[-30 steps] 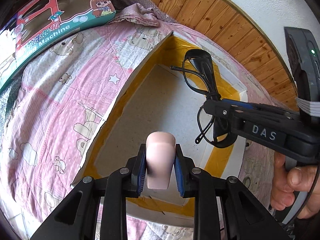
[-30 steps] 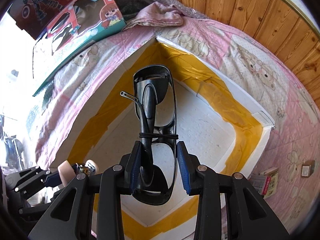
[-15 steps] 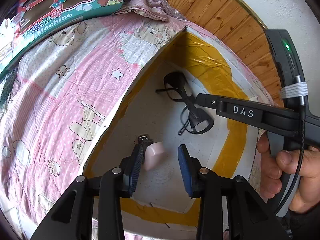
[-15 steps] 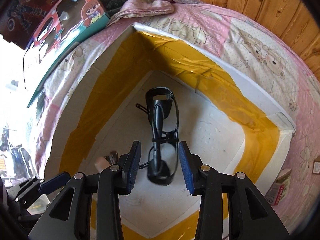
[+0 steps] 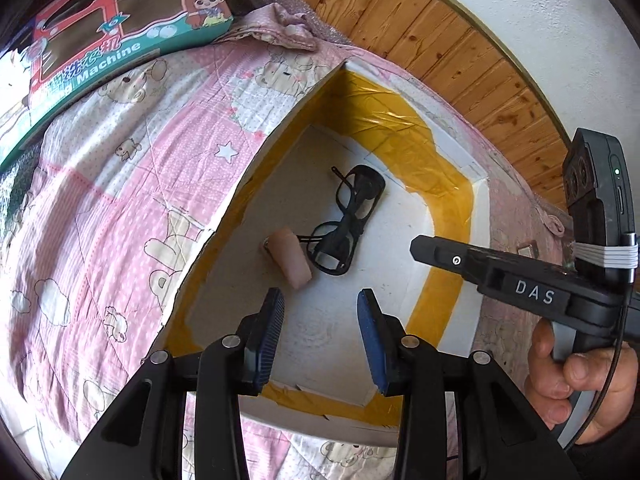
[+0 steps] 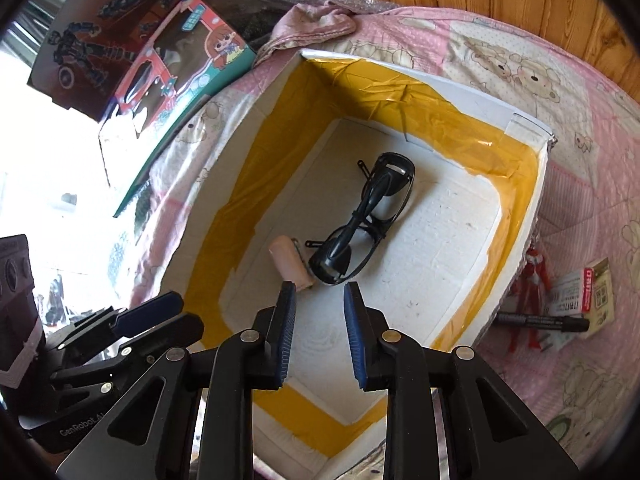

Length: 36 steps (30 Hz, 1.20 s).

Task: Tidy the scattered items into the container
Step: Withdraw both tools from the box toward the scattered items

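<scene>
Black pen (image 6: 540,321) lying outside box (image 6: 520,208), lengthwise rightward of right gripper (image 6: 320,308), nearer it; left gripper (image 5: 320,308) also gaping, both holding nothing.

Glasses (image 6: 362,220) and pink roller (image 6: 291,262) now released, inside box (image 6: 516,216)

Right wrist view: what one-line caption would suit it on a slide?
Open right hand-held gripper above a yellow-taped white box holding black glasses and a pink item.
</scene>
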Motion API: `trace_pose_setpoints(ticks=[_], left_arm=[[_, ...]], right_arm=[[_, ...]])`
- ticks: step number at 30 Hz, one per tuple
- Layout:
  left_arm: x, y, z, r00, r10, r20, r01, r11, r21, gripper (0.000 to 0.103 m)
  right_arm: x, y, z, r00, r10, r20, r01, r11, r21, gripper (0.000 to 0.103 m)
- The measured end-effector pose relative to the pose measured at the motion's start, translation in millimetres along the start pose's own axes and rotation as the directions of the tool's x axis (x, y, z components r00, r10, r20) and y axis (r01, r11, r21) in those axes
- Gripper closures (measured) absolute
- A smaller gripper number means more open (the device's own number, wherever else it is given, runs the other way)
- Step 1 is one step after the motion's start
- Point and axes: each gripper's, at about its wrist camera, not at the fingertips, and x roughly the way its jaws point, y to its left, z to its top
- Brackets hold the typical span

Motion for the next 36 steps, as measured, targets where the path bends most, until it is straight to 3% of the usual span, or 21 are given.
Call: trace_pose_setpoints(ticks=[6, 17, 29, 36], left_arm=[[-31.1, -26.8, -8.5, 0.999, -0.036, 0.039, 0.033, 0.997, 0.076, 0.063], [-58.9, -77.3, -42.7, 0.994, -0.1, 0.051, 0.087, 0.973, 0.214, 0.063], [-38.5, -150.9, -85.3, 0.985, -0.161, -0.062, 0.172, 0.902, 0.397, 0.062], [2.2, -187.9, -108.0, 0.975, -0.159, -0.155, 0.211, 0.879, 0.427, 0.059]], right_arm=[[-35.9, -0.6, -26.9, 0.998, 0.02, 0.067, -0.022, 0.999, 0.037, 0.075], [-92.6, -46.5, -106.2, 0.986, -0.047, 0.161, 0.021, 0.987, 0.159, 0.074], [-119.5, -125.1, -205.5, 0.97, -0.141, 0.196, 0.051, 0.912, 0.406, 0.074], [-116.3, -169.1, -249.6, 0.967, -0.188, 0.171, 0.074, 0.852, 0.518, 0.074]])
